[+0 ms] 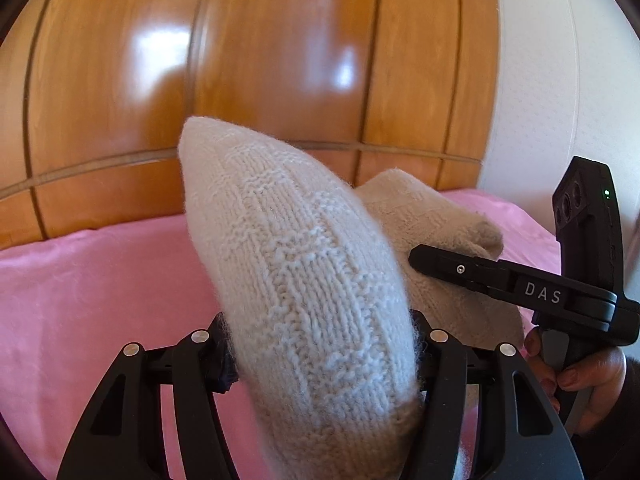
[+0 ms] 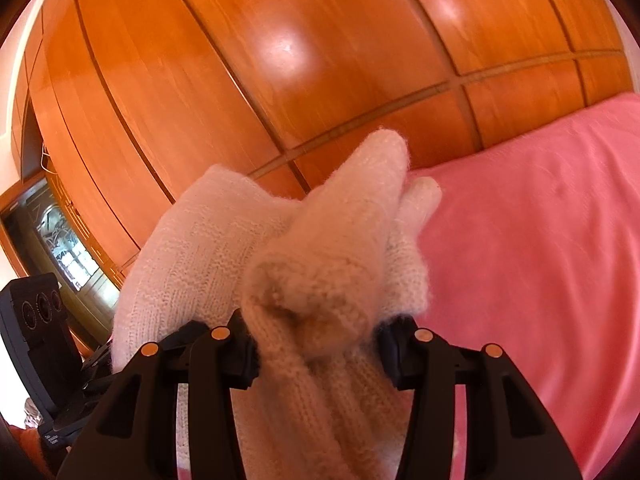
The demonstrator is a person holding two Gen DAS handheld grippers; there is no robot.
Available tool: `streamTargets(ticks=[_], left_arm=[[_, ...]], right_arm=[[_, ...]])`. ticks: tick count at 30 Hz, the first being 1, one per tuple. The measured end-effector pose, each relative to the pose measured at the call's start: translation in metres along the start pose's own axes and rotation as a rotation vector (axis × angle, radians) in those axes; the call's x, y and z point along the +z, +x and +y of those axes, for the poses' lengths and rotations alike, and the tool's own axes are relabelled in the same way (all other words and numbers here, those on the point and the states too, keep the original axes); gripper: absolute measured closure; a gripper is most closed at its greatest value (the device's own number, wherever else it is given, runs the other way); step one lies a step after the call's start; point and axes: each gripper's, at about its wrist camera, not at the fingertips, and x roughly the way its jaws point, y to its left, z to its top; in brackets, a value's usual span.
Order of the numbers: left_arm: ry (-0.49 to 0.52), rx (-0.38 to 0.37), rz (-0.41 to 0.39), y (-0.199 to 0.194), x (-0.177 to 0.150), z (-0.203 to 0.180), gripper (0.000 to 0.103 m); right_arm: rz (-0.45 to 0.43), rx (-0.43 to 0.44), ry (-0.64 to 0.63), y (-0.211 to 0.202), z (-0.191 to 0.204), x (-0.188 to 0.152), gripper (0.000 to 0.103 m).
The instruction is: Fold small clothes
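step: lifting to fold | left gripper point(image 1: 320, 354) pinching cream knitted wool sock point(image 1: 304, 264) | right gripper point(image 2: 316, 350) pinching its bunched other end, likely for doubling over | sock held above pink bed cover point(image 1: 100, 280)

Bright daylight – glare on wood panels point(image 1: 160, 44); fisheye-bent edges, dark corners.

— What colour is the knitted sock point(image 1: 304, 280)?
— Cream-white, with ribbed and zigzag stitch bands down it. The second sock point(image 1: 436, 216) behind is a shade more beige.
— And the bed cover point(image 1: 100, 280)?
— Plain pink.
— The wardrobe point(image 1: 260, 60)?
— Glossy orange-brown wood with darker panel lines. The tongs point(image 1: 320, 352) are black.
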Motion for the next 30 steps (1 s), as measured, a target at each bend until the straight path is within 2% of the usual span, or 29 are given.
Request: streamTargets(ticks=[7, 11, 13, 15, 16, 17, 18, 20, 24, 30], left_arm=[[-0.007, 0.102, -0.059, 0.037, 0.015, 0.022, 0.044], [-0.045, 0.139, -0.064, 0.068, 0.016, 0.028, 0.044], [-0.057, 0.154, -0.041, 0.087, 0.009, 0.031, 0.044], [-0.072, 0.166, 0.033, 0.111, -0.002, 0.038, 0.044], [-0.088, 0.178, 0.065, 0.118, -0.005, 0.041, 0.041], [-0.125, 0.192, 0.098, 0.124, -0.007, 0.049, 0.04], [-0.162, 0.176, 0.112, 0.126, -0.008, 0.056, 0.037], [-0.214, 0.133, 0.129, 0.128, -0.011, 0.067, 0.031], [-0.294, 0.085, 0.157, 0.13, -0.017, 0.081, 0.022], [-0.359, 0.075, 0.179, 0.131, -0.02, 0.088, 0.007]], right_arm=[[0.004, 0.0, -0.038, 0.047, 0.002, 0.018, 0.058], [0.011, -0.022, -0.046, 0.07, -0.007, 0.025, 0.058], [0.031, -0.053, -0.035, 0.083, -0.017, 0.024, 0.057], [0.061, -0.114, -0.035, 0.096, -0.027, 0.017, 0.055], [0.1, -0.186, -0.026, 0.107, -0.037, 0.008, 0.051], [0.145, -0.211, 0.025, 0.115, -0.049, 0.002, 0.046], [0.156, -0.195, 0.072, 0.116, -0.056, -0.001, 0.045], [0.139, -0.175, 0.143, 0.111, -0.068, -0.003, 0.034], [0.136, -0.193, 0.129, 0.107, -0.063, -0.008, 0.029], [0.117, -0.208, 0.154, 0.108, -0.076, -0.004, 0.02]])
